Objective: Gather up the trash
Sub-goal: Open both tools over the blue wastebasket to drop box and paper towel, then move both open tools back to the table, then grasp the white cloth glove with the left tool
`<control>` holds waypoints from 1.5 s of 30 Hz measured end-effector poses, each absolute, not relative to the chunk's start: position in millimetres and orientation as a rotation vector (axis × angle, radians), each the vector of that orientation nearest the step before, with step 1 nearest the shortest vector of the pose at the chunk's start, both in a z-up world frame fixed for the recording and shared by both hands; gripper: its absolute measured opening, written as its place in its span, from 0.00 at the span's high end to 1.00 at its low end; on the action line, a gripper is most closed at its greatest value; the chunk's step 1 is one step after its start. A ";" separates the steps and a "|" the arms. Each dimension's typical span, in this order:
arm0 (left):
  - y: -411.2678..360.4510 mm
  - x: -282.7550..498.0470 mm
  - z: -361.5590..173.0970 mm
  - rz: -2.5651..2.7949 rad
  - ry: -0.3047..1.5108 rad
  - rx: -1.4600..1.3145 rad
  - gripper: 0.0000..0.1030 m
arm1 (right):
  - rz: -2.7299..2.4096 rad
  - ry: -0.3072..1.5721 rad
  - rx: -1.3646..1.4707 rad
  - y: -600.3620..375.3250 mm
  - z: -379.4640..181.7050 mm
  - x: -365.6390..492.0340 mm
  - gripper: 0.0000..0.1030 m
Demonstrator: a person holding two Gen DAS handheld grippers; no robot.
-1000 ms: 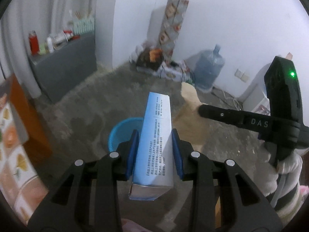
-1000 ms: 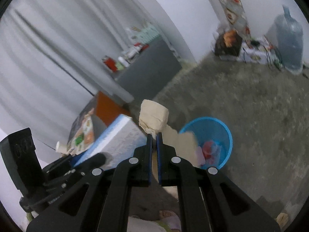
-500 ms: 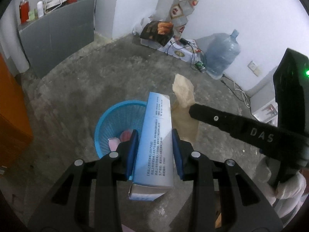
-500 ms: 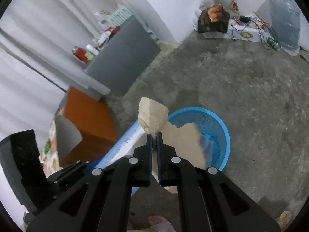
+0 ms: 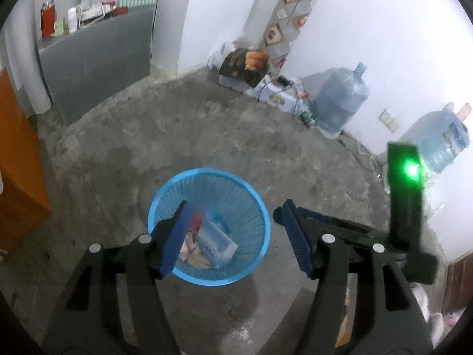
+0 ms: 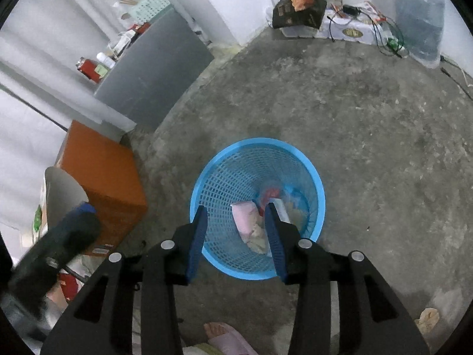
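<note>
Both tongs are hanging over a blue basket (image 5: 260,254) standing on a bare concrete floor (image 5: 207,136). The left tongs (image 5: 233,236) are gaping wide with nothing between the blue pads (image 5: 174,236), and the right tongs (image 6: 235,236) are likewise spread apart and gripping nothing. The trash is lying at the bottom of the basket: a pale blue box (image 5: 217,244) is resting tilted against crumpled paper (image 6: 257,235), with a pink packet (image 6: 245,217) and something red (image 6: 270,193) beside them. The basket's rim (image 6: 320,189) is showing as a full ring, with open floor all round it and the walls and furniture well apart from it. In the left view the right tongs' body with a green light (image 5: 412,170) is sitting just right of the basket. An orange cabinet (image 6: 103,177) is standing nearest on the left, a grey cabinet (image 5: 97,62) with bottles on top is backing against a curtain (image 6: 29,68), and a water jug (image 5: 340,100), boxes (image 5: 245,65) and cables (image 6: 387,35) are lining the far white wall (image 5: 384,29). A scrap (image 6: 427,319) is lying on the floor at the lower right of the right view, and a foot (image 6: 220,332) is showing at the bottom edge.
</note>
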State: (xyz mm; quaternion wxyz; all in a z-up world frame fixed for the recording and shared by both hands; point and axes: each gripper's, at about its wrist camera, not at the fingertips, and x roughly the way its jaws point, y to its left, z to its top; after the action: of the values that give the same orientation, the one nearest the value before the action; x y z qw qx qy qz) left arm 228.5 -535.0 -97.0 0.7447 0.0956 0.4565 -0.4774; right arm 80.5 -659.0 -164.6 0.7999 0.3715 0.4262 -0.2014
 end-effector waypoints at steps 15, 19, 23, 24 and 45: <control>-359.7 144.0 45.7 -1.102 0.742 0.013 0.25 | -0.445 0.676 0.390 -546.6 -39.4 3.8 0.10; -283.5 125.4 69.1 -1.043 0.665 -0.027 0.22 | -0.414 0.626 0.322 -513.2 -11.1 -10.3 0.07; -212.9 113.1 87.0 -0.976 0.609 -0.056 0.21 | -0.321 0.608 0.357 -482.7 9.2 -15.3 0.07; -192.3 110.6 90.6 -0.954 0.595 -0.074 0.21 | -0.293 0.608 0.370 -473.2 13.7 -14.8 0.07; 33.1 123.5 21.0 -0.674 0.641 -0.266 0.22 | 0.224 0.849 0.466 -262.8 1.1 77.3 0.07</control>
State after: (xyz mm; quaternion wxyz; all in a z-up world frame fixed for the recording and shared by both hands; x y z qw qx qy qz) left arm 123.5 33.1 21.0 0.8853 -0.1281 0.3081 -0.3240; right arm 77.3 -262.8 1.1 0.8790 0.2236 0.4072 0.1076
